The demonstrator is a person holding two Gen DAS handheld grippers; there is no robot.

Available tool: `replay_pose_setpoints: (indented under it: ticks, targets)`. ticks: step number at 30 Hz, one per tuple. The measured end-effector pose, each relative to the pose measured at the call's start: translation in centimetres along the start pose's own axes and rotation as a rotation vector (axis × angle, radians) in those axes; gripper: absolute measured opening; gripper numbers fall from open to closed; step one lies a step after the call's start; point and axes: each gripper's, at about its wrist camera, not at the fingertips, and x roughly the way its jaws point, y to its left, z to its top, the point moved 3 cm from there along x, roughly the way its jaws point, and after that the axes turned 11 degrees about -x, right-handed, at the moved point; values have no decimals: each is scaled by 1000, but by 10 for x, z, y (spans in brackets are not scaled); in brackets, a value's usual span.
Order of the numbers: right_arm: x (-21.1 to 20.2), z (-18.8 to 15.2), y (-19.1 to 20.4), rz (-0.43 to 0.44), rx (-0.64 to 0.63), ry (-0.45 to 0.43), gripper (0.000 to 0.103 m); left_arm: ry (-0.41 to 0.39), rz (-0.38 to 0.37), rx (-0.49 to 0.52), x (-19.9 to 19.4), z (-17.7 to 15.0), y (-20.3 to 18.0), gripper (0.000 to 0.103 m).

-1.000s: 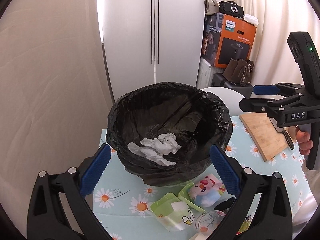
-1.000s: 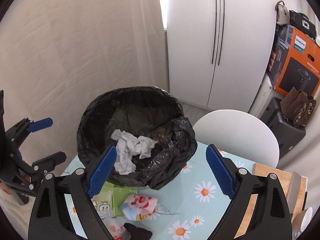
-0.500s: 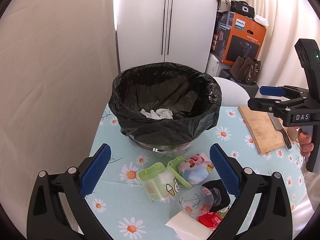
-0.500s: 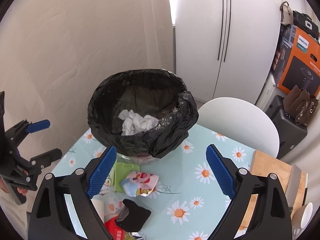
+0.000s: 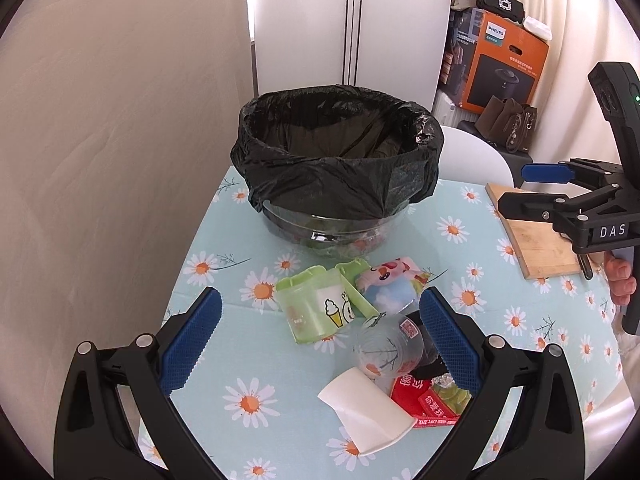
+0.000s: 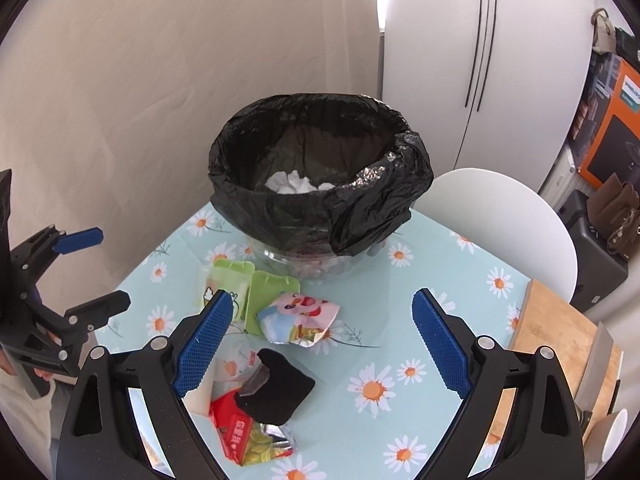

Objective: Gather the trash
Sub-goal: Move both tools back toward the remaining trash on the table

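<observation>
Now that both grippers have backed away from the bin (image 5: 340, 152), jaws wide and empty, the wrapper pile (image 6: 296, 316) on the counter (image 5: 224, 320) awaits picking.

"DAS" on right tool (image 5: 538, 190); "PHILIPS" on orange box (image 5: 506, 64).

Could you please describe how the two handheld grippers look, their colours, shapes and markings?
Both are alike: the left gripper and the right gripper have black angular arms with silver rivets and two blue fingers with a ridged, cross-hatched face. Seen from the left wrist view, the right one carries white letters "DAS" and a black handle with a small green light.
</observation>
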Motion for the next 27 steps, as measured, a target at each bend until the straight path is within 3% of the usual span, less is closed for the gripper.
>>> replay_pose_setpoints:
  ticks: [13, 21, 27]
  targets:
    - [18, -26, 9, 32, -19, 77, 87, 88, -6, -30, 17, -46, -5, 97]
    - [39, -43, 11, 48, -10, 137, 87, 163, 12, 28, 35, -70, -11, 97]
    - [60, -57, 17, 66, -17, 213, 87, 245, -50, 6, 54, -86, -10, 97]
